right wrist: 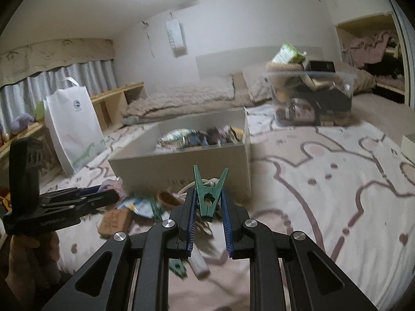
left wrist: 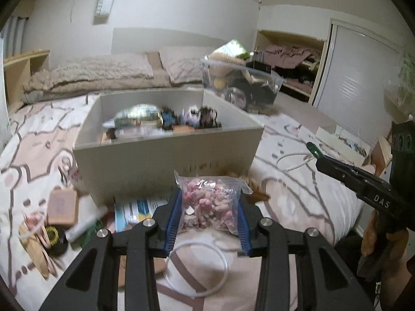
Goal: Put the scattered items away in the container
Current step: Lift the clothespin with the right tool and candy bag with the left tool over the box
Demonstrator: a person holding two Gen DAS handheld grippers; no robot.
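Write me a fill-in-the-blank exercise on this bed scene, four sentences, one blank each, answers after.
1. The left gripper is shut on a clear bag of small ____ coloured pieces.
2. The right gripper is shut on a ____ clothespin.
3. The white box in front of both grippers stands on the ____.
4. A transparent tub sits behind the white box, and it is ____ of things.

Missing words: pink; green; bed; full

Each black claw (left wrist: 207, 217) has blue ribbed pads (right wrist: 189, 223), silver round screws and slotted linkage arms.
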